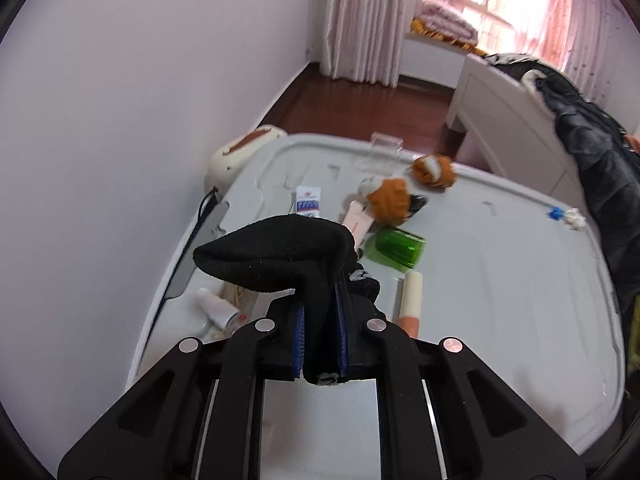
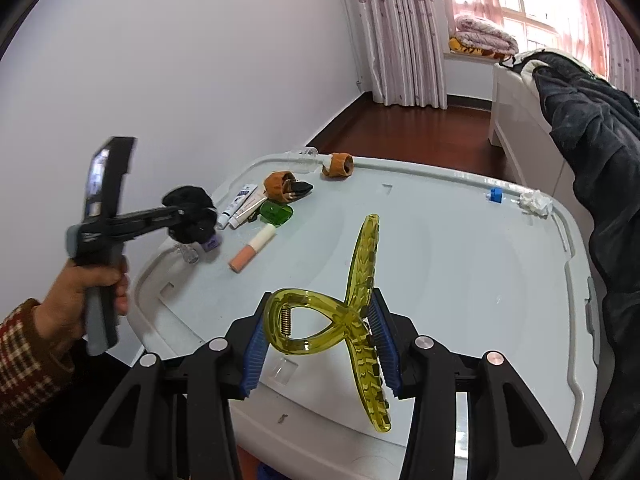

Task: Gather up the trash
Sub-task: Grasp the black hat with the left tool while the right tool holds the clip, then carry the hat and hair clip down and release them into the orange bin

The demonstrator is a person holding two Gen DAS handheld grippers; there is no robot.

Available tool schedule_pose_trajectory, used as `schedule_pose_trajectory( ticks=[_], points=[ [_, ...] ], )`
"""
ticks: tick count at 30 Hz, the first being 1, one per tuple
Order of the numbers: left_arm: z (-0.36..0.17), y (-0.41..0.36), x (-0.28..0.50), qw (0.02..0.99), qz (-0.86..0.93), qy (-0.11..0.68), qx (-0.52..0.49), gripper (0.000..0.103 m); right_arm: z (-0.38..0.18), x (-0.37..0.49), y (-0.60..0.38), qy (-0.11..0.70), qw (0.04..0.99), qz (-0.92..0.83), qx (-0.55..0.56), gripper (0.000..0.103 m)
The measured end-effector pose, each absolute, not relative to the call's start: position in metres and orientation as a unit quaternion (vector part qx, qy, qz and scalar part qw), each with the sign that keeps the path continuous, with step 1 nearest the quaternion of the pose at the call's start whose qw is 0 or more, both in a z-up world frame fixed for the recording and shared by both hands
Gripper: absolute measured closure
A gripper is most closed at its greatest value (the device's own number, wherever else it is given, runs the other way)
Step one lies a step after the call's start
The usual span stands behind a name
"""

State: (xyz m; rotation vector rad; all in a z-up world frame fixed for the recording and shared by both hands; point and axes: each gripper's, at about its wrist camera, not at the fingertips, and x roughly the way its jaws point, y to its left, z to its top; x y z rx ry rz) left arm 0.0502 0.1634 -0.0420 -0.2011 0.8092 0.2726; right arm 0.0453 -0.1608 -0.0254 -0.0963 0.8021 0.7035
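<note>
- The left claw [image 1: 320, 332] is clenched on a black sock [image 1: 276, 258], held just above the left end of the white counter [image 1: 500, 300]; the cloth bunches between the pads and droops forward.
- The right claw [image 2: 320, 348] grasps a yellow hair clip [image 2: 352, 320] across its crossed middle, near the front edge of the counter.
- To do this step well, I'd keep both grips firm and carry each thing level and clear of the clutter (no bin shows in either view, so where they go I cannot tell).
- The sock's loose end could drag over the small bottle [image 1: 216, 306] beneath it; lifting first should avoid that.
- Still lying about: an orange sock [image 1: 390, 200] and its pair [image 1: 434, 168] by the far edge, a green cup [image 1: 396, 248] on its side, a pink-capped tube [image 1: 410, 300], a white tube [image 1: 309, 202].
- A crumpled tissue [image 2: 534, 202] and a blue cap [image 2: 496, 195] sit on the far right rim.
</note>
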Motion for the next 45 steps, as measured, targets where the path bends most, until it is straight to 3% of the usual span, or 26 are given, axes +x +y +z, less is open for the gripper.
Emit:
schedule_pose_trajectory(
  ticks=[9,18,25,26,27,28,29,30,37,43,45],
  points=[
    [-0.014,0.092,-0.036,0.912,0.016,0.406,-0.046,0.092,-0.022,-0.002,-0.165,0.386,0.855,0.342,-0.055,0.056],
    [-0.083,-0.001,-0.124,0.84,-0.159,0.518,-0.021,0.092,-0.101,-0.09,-0.223,0.518,0.806,0.286,-0.009,0.056],
    [-0.125,-0.023,-0.147,0.8,-0.187,0.569,-0.027,0.091,-0.132,-0.12,-0.231,0.552,0.794,0.253,-0.011,0.055],
    [-0.126,-0.025,-0.147,0.798,-0.188,0.573,-0.027,0.088,-0.133,-0.119,-0.23,0.556,0.791,0.253,-0.01,0.051],
    [-0.128,-0.026,-0.148,0.795,-0.187,0.576,-0.026,0.075,-0.133,-0.119,-0.23,0.558,0.792,0.25,-0.011,0.04],
    [-0.129,-0.027,-0.149,0.789,-0.187,0.585,-0.023,0.065,-0.132,-0.117,-0.23,0.557,0.793,0.247,-0.01,0.036],
    [-0.128,-0.027,-0.149,0.788,-0.18,0.589,-0.02,0.047,-0.131,-0.115,-0.23,0.557,0.793,0.245,-0.007,0.031],
    [-0.127,-0.025,-0.149,0.792,-0.164,0.588,-0.012,0.038,-0.131,-0.115,-0.23,0.557,0.794,0.244,-0.004,0.027],
    [-0.096,0.013,-0.135,0.83,-0.109,0.543,-0.067,0.034,-0.127,-0.108,-0.24,0.548,0.799,0.245,0.026,0.02],
    [-0.056,0.052,-0.101,0.878,-0.027,0.475,-0.047,0.033,-0.111,-0.088,-0.226,0.531,0.808,0.255,0.007,0.019],
    [-0.041,0.066,-0.082,0.894,-0.007,0.445,-0.054,0.029,-0.092,-0.07,-0.213,0.514,0.817,0.261,0.004,0.012]
  ],
)
